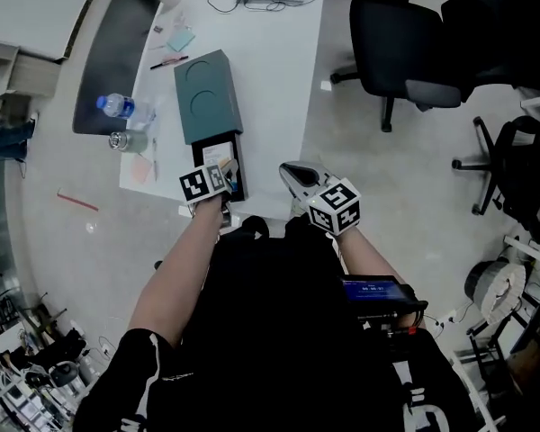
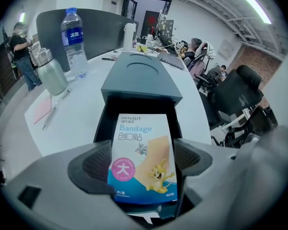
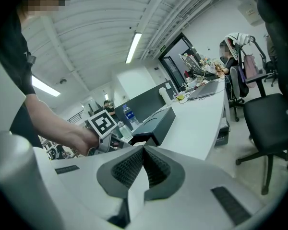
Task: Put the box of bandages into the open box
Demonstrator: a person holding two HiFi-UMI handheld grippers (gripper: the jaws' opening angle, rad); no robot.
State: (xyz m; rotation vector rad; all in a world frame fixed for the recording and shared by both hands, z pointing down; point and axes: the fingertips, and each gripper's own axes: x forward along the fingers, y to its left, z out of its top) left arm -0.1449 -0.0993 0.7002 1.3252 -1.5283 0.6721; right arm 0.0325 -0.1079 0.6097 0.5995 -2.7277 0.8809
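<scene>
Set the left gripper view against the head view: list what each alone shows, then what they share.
Left gripper view only: the bandage box's printed face, clamped in the left gripper. Head view only: the right gripper with its marker cube, and the person's arms. Both: the dark open box, the water bottle, the white table.

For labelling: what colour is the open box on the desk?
Dark teal open box; left gripper view best.
</scene>
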